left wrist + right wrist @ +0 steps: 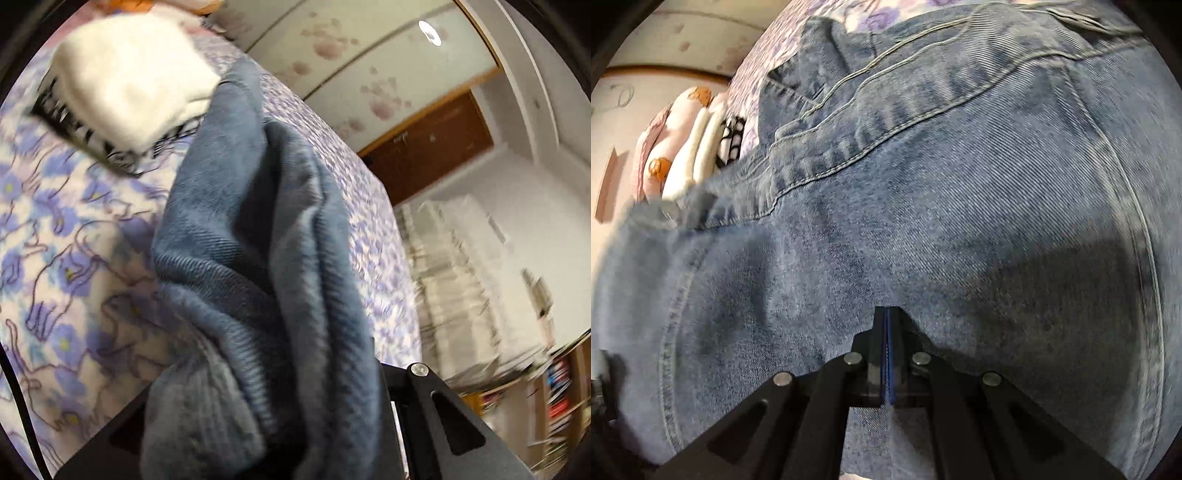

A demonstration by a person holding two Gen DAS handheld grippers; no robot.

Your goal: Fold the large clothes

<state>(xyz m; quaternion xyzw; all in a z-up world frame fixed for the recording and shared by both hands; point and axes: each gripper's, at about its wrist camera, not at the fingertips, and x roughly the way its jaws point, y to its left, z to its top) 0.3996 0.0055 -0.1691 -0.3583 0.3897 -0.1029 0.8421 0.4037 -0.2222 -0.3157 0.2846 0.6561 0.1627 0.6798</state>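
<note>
The faded blue denim garment [923, 192], with pale double stitching along its seams, lies spread over a bed covered by a white sheet printed with purple and blue flowers [66, 229].

In the right wrist view the denim fills nearly the whole picture. The right gripper [888, 350] has its black jaws pressed together, only a thin blue strip showing between them, and their tips are sunk into a dent of the cloth, so they appear to pinch the denim. A dark shadow falls on the fabric just right of the tips. At the far left, beyond the garment's edge, a stack of folded clothes in white, pink and black-and-white pattern [694, 147] sits on the bed.

In the left wrist view a thick bunched fold of the same denim [258, 258] rises from the bottom of the picture and drapes over the left gripper [280, 424], hiding its fingertips; whether the jaws are closed on the cloth cannot be told. Only the right black finger arm with a silver screw shows. Beyond the fold, a folded white garment [133, 77] lies on a black-and-white patterned piece on the bed. To the right, blurred, stand a brown wooden door [428, 155] and a cluttered shelf [554, 391].
</note>
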